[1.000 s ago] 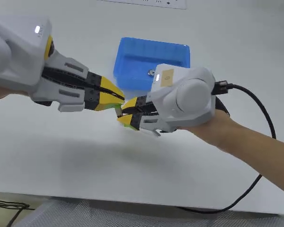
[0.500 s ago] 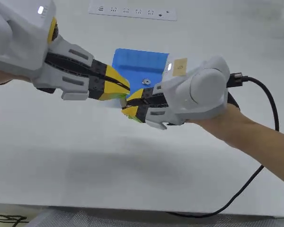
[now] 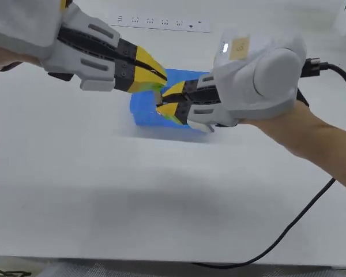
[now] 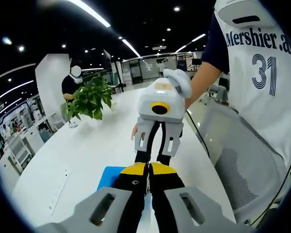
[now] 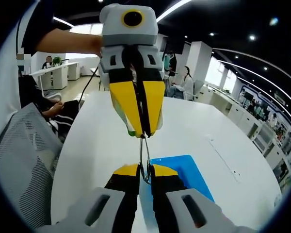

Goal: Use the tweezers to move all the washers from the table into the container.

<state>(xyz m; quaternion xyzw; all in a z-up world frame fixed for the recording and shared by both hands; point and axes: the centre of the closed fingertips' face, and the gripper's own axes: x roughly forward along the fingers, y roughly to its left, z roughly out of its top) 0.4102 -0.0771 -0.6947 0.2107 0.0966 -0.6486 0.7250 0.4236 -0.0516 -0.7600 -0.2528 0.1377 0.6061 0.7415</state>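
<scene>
Upper centre of the head view, above the blue container [image 3: 140, 113], the tweezers [image 5: 145, 154] are clamped by both the left gripper [image 3: 161, 75] and the right gripper [image 3: 161, 105]. Whether a washer is pinched, or how many are left, cannot be told.

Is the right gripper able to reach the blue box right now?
Probably yes: the right gripper hangs just above the blue container, nothing between, though the left gripper also pinches the tweezers.
</scene>
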